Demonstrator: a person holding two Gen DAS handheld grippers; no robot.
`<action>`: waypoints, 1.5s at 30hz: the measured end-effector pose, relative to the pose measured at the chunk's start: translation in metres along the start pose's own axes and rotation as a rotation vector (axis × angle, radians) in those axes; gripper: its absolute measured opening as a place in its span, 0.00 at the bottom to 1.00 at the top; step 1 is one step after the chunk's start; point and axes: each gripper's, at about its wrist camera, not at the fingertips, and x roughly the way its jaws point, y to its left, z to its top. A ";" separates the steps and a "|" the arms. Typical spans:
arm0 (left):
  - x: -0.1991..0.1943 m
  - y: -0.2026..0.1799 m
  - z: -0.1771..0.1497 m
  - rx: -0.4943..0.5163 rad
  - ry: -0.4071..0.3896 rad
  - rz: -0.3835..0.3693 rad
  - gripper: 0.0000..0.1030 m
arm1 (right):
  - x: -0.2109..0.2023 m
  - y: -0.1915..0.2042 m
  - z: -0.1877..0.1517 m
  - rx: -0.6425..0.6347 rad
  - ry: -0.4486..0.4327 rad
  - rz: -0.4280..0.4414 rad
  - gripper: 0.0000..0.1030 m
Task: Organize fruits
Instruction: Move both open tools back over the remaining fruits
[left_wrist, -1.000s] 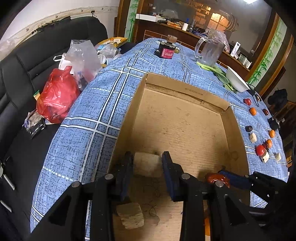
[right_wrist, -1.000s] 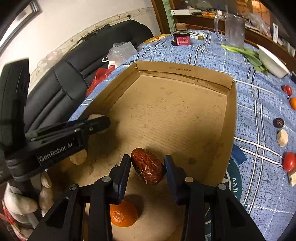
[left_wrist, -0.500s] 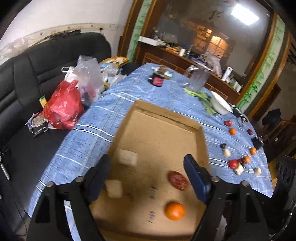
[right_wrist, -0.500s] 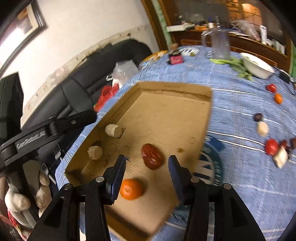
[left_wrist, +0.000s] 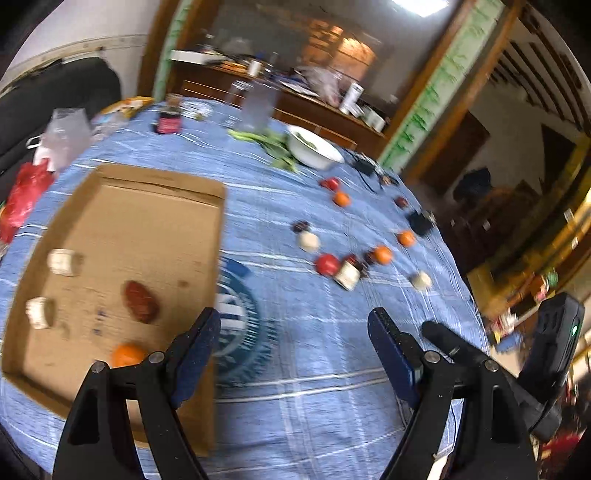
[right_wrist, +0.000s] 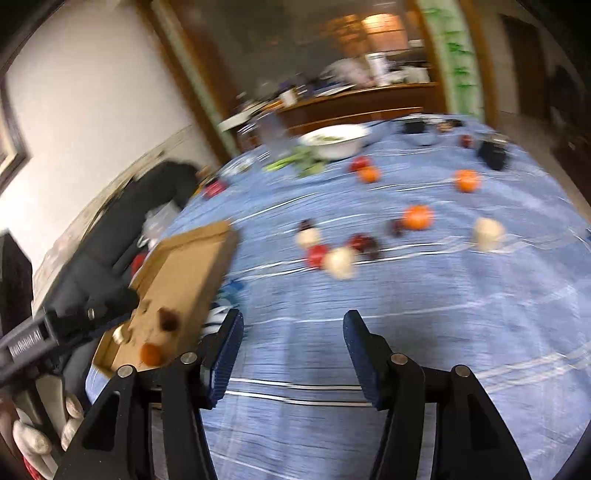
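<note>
Opening right gripper (right_wrist: 293, 343) fingers; fruits (right_wrist: 340, 260) well ahead, blurry.

The box (left_wrist: 218, 229) holds two white chunks (left_wrist: 62, 261), one date (left_wrist: 140, 301), one orange (left_wrist: 127, 355).

Blurred, perhaps date (left_wrist: 140, 301), orange (left_wrist: 127, 354) in box (left_wrist: 162, 181)

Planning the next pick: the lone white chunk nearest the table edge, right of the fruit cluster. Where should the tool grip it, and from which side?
Grip the white chunk across its middle, coming from above and the near side. It looks like a short stubby piece standing clear of the orange to its left, with bare blue tablecloth on both flanks for the fingers. The right tool is empty and its jaws are opening. Motion blur hides the chunk's exact shape.
</note>
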 end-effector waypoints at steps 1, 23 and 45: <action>0.003 -0.007 -0.002 0.012 0.008 -0.004 0.79 | -0.007 -0.014 0.000 0.042 -0.017 0.000 0.64; 0.061 -0.046 -0.016 0.088 0.122 0.034 0.79 | 0.010 -0.082 -0.003 0.168 -0.007 -0.003 0.64; 0.117 -0.051 0.010 0.151 0.125 0.056 0.79 | 0.046 -0.128 0.049 0.125 0.071 -0.137 0.64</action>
